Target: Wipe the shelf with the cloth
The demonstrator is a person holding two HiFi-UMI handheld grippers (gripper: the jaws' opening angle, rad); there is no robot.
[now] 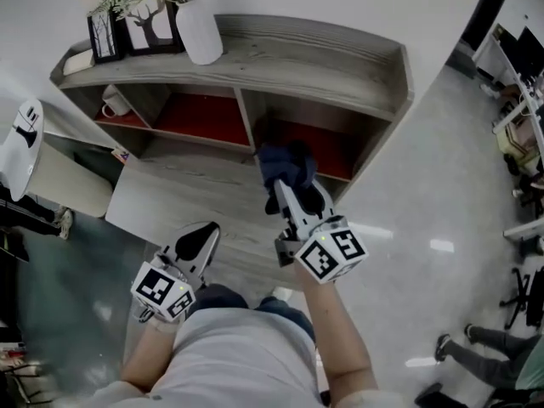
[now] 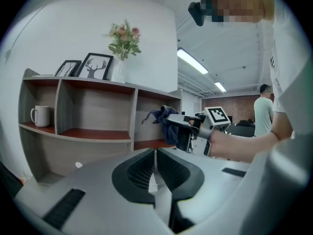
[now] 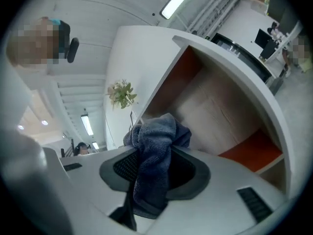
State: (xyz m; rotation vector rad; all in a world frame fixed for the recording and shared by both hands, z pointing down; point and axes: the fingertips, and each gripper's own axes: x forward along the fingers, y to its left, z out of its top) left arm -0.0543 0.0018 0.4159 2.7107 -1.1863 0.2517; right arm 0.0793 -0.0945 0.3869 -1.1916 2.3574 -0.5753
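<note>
The grey wooden shelf unit [image 1: 323, 58] has red-floored compartments. My right gripper [image 1: 289, 185] is shut on a bunched dark blue cloth [image 1: 285, 161] and holds it at the mouth of the rightmost compartment [image 1: 331, 147]. In the right gripper view the cloth [image 3: 154, 155] hangs out between the jaws, in front of the red floor [image 3: 254, 148]. My left gripper [image 1: 194, 243] hangs lower and to the left, over the lower board, shut with nothing in it. The left gripper view shows its closed jaws [image 2: 154, 153], with the cloth [image 2: 164, 117] and the right gripper [image 2: 188, 129] beyond them.
On the shelf top stand a white vase of flowers [image 1: 197, 28] and picture frames [image 1: 136, 25]. A white mug [image 1: 113, 102] sits in the left compartment. A lower grey board [image 1: 183, 195] juts out under the compartments. A person's feet [image 1: 476, 342] show at the lower right.
</note>
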